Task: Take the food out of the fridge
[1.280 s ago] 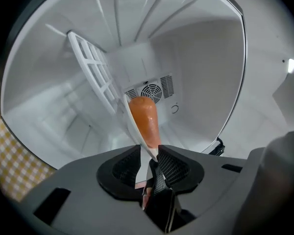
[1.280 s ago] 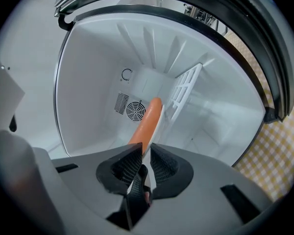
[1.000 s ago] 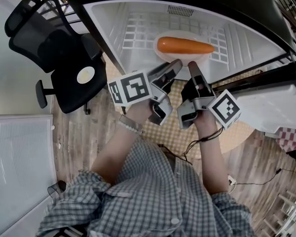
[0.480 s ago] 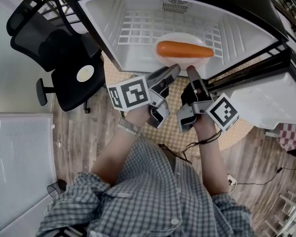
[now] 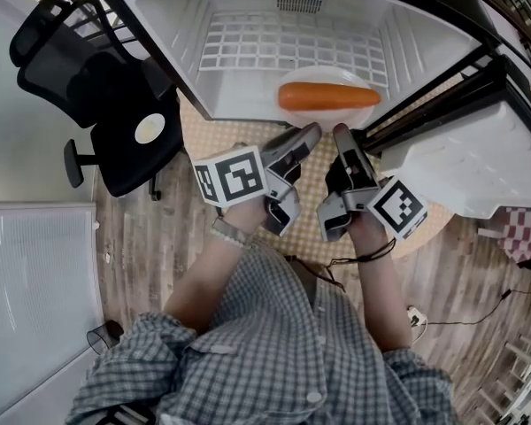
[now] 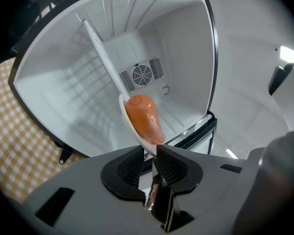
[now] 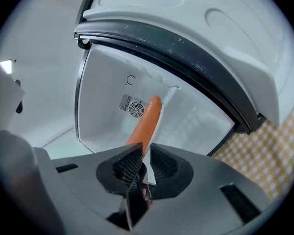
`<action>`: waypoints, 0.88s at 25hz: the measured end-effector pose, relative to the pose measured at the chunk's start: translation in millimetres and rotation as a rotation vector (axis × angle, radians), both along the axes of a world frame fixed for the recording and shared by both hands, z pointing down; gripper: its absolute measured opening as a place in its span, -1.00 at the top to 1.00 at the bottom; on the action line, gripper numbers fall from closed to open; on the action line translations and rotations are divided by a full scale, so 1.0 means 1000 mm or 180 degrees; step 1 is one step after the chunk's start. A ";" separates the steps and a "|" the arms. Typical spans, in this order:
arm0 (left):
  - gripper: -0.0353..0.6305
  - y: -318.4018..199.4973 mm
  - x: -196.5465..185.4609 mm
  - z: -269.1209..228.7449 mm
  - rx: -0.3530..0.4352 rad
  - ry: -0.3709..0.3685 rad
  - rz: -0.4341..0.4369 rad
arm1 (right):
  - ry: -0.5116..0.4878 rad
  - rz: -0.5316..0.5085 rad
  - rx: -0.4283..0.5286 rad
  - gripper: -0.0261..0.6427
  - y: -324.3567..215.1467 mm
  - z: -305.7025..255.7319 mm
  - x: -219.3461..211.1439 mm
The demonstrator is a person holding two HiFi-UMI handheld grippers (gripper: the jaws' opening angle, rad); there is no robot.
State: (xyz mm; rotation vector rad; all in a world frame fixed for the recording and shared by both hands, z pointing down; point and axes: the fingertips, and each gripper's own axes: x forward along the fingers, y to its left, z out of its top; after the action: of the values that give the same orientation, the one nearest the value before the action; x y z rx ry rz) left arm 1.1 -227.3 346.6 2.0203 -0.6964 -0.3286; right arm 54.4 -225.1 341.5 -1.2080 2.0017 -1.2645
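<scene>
An orange carrot (image 5: 327, 96) lies on a white plate (image 5: 329, 72) at the front edge of the open fridge (image 5: 248, 25). My left gripper (image 5: 311, 133) is shut on the plate's near rim; its jaws have just been closing with the rim between them. My right gripper (image 5: 341, 133) is shut on the same rim, just to the right. In the left gripper view the carrot (image 6: 144, 119) rests on the plate (image 6: 123, 109) just beyond the gripper (image 6: 149, 153). In the right gripper view the carrot (image 7: 146, 124) runs away from the gripper (image 7: 144, 155).
The fridge holds a white wire shelf (image 5: 283, 47) and a fan vent (image 6: 141, 75) in its back wall. Its door (image 5: 460, 162) stands open at the right. A black office chair (image 5: 97, 87) is at the left, with a white panel (image 5: 35, 299) below it. A checked mat (image 5: 217, 131) covers the floor.
Both grippers have drawn back toward the person, and the plate with the carrot has slid from the shelf's middle to the fridge's front edge.
</scene>
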 end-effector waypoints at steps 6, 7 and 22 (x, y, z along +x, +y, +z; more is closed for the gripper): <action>0.65 0.016 0.005 0.014 0.0023 -0.0149 0.0012 | 0.0027 0.0009 -0.0017 0.78 0.017 0.010 0.009; 0.65 0.018 0.006 0.016 0.0029 -0.0174 0.0012 | 0.0021 0.0015 -0.0033 0.78 0.020 0.012 0.010; 0.65 0.046 0.018 0.056 -0.0136 -0.0357 0.0186 | 0.0011 -0.0008 -0.0267 0.78 0.046 0.053 0.018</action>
State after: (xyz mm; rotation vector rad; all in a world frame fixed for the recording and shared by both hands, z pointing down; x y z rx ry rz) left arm 19.5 -181.2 402.5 2.0257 -0.7061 -0.1661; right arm 72.0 -179.1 394.6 -1.2474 1.9707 -1.3609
